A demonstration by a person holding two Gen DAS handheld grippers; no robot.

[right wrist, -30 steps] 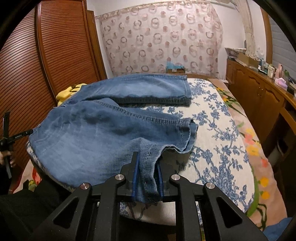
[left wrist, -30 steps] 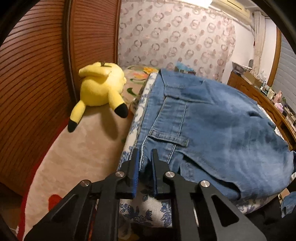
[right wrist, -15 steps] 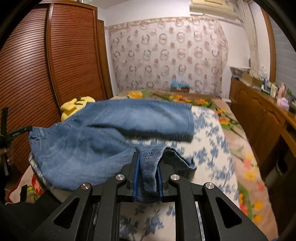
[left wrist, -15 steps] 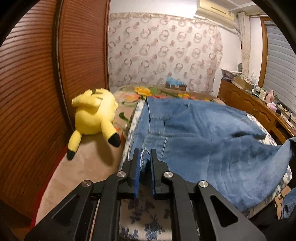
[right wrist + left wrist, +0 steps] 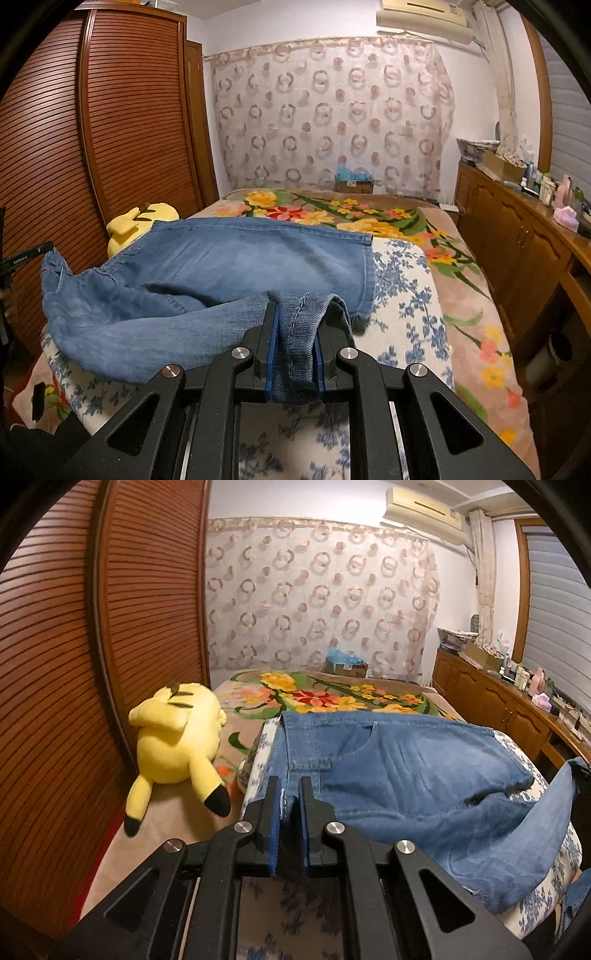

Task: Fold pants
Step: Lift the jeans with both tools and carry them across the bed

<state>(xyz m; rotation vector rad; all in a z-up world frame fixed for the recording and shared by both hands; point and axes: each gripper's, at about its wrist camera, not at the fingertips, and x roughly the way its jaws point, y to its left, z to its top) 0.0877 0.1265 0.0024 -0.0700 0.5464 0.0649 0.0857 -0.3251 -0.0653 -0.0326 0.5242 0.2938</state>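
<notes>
A pair of blue jeans (image 5: 406,768) lies across a blue-and-white floral pad (image 5: 406,295) on the bed. My left gripper (image 5: 290,801) is shut on the waistband corner, which it holds above the pad's left end. My right gripper (image 5: 295,325) is shut on the hem of the near leg, and the denim bunches between its blue pads. The near leg hangs lifted between the two grippers, sagging over the far leg (image 5: 258,243), which lies flat. In the right wrist view the raised waist corner (image 5: 51,266) shows at the far left.
A yellow plush toy (image 5: 177,738) lies left of the pad, against the slatted wooden wardrobe (image 5: 92,664). A flowered blanket (image 5: 369,214) covers the bed beyond the pad. Along the right wall runs a wooden cabinet (image 5: 517,240) with small items on top.
Both grippers have risen and moved forward over the bed, still shut on the jeans. The near leg and waist edge have come up off the pad and drawn toward the far leg.
</notes>
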